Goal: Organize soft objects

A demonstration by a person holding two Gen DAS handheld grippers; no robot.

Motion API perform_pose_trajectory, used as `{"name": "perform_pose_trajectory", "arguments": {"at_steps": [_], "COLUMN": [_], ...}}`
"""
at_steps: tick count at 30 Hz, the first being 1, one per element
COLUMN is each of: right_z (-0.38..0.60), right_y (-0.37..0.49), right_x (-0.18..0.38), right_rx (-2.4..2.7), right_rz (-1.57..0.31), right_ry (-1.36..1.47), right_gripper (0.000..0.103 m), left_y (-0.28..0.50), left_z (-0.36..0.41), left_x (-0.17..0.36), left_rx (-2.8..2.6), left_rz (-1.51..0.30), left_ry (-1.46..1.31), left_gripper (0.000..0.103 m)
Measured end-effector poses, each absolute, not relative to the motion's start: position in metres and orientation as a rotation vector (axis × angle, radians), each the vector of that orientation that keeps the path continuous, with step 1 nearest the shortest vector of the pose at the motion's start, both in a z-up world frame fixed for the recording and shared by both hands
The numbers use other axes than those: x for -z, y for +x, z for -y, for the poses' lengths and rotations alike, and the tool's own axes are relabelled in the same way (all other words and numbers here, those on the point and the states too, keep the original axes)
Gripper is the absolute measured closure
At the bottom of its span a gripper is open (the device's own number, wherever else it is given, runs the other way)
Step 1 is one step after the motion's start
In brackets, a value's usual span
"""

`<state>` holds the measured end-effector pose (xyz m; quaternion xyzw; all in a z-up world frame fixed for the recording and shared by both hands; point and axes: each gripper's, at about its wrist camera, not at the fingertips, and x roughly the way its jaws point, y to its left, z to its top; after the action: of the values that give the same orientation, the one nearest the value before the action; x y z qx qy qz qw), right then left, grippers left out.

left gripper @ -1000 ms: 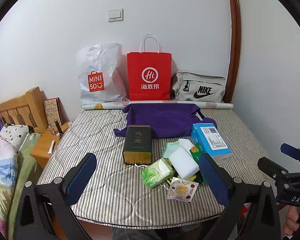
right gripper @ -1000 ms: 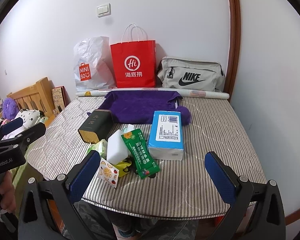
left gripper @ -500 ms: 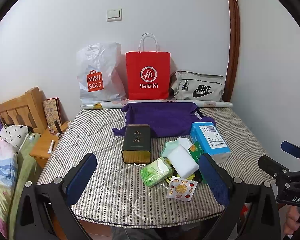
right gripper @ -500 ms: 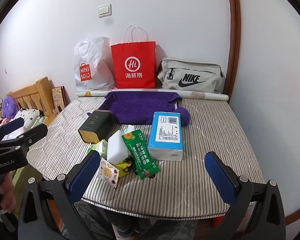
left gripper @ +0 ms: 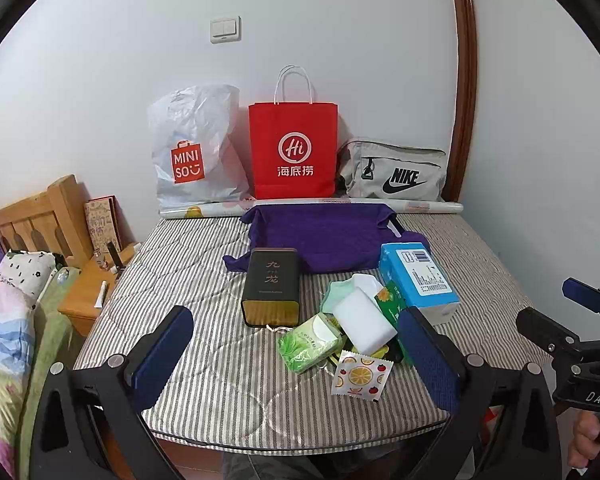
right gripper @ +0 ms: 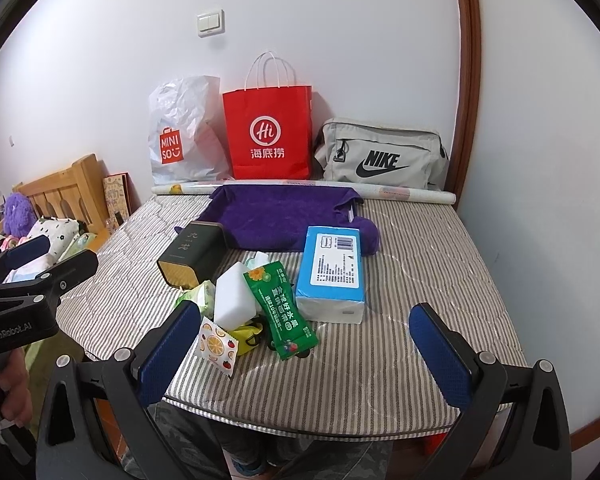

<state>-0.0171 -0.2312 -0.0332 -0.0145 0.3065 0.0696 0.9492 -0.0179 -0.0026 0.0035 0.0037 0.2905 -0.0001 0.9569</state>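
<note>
Both my claws hang released above the near edge of the mattress [right gripper: 420, 240], holding nothing. My left gripper [left gripper: 296, 354] has its pads spread wide in its own view, and my right gripper [right gripper: 306, 350] is just as wide. Over the last second almost nothing has changed: the pile sits a touch lower and nearer in both views than it did, so I have only eased in a little, and no object has shifted. I judge the sorting has not begun.

The soft things lie in a loose heap near the middle of the mattress, toward its near edge. The white sponge block [left gripper: 364, 320] leans on the green tissue pack [left gripper: 310, 342], with the fruit-print sachet [left gripper: 360, 374] in front of them, closest to the near edge. The green snack packet [right gripper: 280, 312] lies against the blue tissue box [right gripper: 332, 272], which sits on the right of the heap. The dark tin [left gripper: 271, 286] stands just left of the heap, touching nothing I can be sure of. Behind them the purple cloth [left gripper: 324, 236] is spread toward the far edge, where the red paper bag [left gripper: 293, 150] stands against the wall.

The sachet and the tissue pack look the easiest first picks, since they lie on the outside of the heap
</note>
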Motion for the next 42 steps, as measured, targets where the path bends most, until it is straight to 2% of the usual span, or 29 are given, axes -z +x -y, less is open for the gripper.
{"name": "perform_pose_trajectory", "arguments": {"at_steps": [18, 42], "right_z": [0.238, 0.237], "right_y": [-0.013, 0.038], "right_x": [0.039, 0.114], "right_rx": [-0.139, -0.213], "right_rz": [-0.637, -0.756], "right_ry": [-0.011, -0.016], "right_gripper": [0.000, 0.000], "left_y": [-0.007, 0.077], "left_z": [-0.001, -0.020], "left_x": [0.001, 0.121], "left_rx": [0.019, 0.100], "left_rz": [-0.613, -0.855], "left_ry": [0.004, -0.018], "left_gripper": [0.001, 0.001]}}
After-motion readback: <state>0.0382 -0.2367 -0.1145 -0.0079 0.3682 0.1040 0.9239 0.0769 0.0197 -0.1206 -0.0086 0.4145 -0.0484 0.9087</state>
